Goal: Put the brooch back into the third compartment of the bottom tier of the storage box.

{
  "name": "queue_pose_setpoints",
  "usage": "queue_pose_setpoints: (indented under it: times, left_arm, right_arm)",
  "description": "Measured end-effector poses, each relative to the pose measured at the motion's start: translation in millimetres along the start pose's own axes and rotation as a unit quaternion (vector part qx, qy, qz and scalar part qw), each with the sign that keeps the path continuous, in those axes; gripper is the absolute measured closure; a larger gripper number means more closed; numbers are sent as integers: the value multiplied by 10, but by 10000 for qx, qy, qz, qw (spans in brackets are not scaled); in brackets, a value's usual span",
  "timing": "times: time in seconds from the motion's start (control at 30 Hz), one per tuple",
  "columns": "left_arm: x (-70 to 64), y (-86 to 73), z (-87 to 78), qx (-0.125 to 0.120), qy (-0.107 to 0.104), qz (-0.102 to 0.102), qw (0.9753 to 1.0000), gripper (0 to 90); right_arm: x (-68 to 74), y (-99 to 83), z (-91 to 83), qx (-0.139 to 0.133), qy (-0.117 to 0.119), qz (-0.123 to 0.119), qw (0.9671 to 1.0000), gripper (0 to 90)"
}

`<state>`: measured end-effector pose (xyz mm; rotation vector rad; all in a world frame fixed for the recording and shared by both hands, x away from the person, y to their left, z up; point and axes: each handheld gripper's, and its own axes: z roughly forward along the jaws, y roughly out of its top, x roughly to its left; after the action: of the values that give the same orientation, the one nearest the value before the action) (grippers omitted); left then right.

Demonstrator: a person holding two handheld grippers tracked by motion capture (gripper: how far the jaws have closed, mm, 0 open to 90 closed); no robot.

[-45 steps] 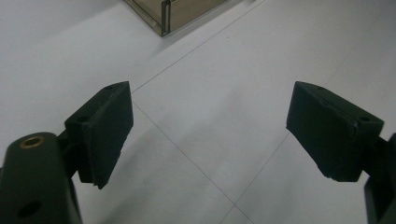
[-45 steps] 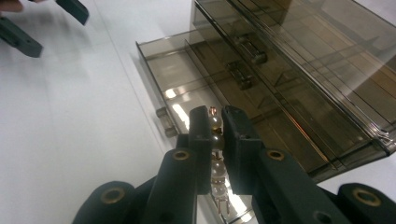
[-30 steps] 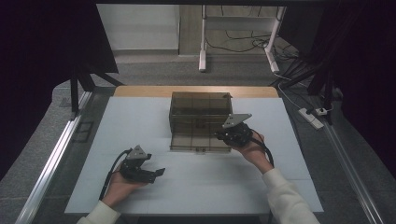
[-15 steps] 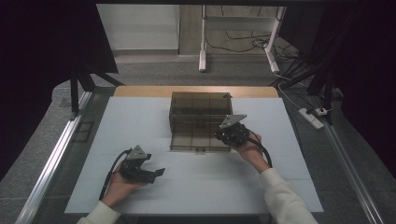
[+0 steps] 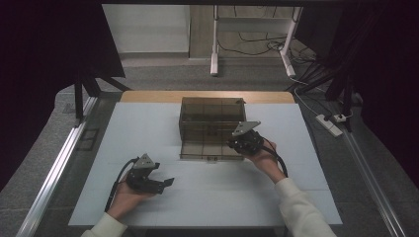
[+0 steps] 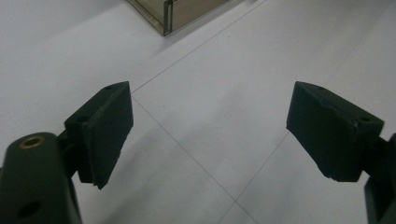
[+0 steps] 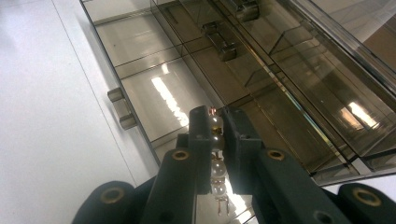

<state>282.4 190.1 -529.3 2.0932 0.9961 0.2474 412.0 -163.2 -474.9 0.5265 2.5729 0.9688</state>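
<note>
While the right hand-held gripper (image 7: 215, 122) hangs over the front of the smoked acrylic drawer box (image 5: 211, 126), its jaws are pressed together on a short string of pearl-like beads (image 7: 216, 173), which runs down between the pads with a small metal clasp dangling at the lower end. In the high view that hand-held gripper (image 5: 236, 143) sits at the box's front right corner, above the bottom drawer (image 7: 154, 95), which stands pulled out toward the person with its little handle (image 7: 120, 108) facing the bench (image 5: 148, 128). Judging from this, the pick-up is done and the drawer is already open, so the beads are in the carrying stage: held above the open tray, not yet lying in it. What seems left is to lower them in, let the jaws part, and then push the drawer shut, though whether closing belongs to the job cannot be told from the pictures. I see nothing else lying inside the drawer, but the glare on the tinted panels hides part of the floor of it. The left hand-held gripper (image 5: 165, 182) rests well to the front left of the box, low over the bare bench, and its own camera shows the jaws spread wide with nothing between them, pointing toward the box's near corner (image 6: 164, 18). It looks idle for now, perhaps placed to steady the box or close the drawer later.
</note>
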Motion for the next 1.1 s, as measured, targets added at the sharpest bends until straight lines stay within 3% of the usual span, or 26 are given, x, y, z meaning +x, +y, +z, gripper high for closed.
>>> queue_pose_setpoints:
  times: [0.27,0.37,0.47,0.73,1.1]
  left_arm:
    - [-11,-5,6,18,-30,0,10000,154]
    - [-8,-4,0,8,-21,-15,10000,154]
    - [-10,-5,3,11,-26,-3,10000,154]
    - [-12,-4,1,9,-28,5,10000,154]
    - [-14,-3,-6,-5,-22,4,10000,154]
  right_arm:
    - [1,-2,1,66,25,10,10000,809]
    - [23,11,-4,-1,-15,68,10000,633]
    - [47,38,-30,-145,-61,197,9997,519]
    - [36,38,-64,-355,63,376,9986,478]
    - [53,55,-100,-501,119,414,9978,467]
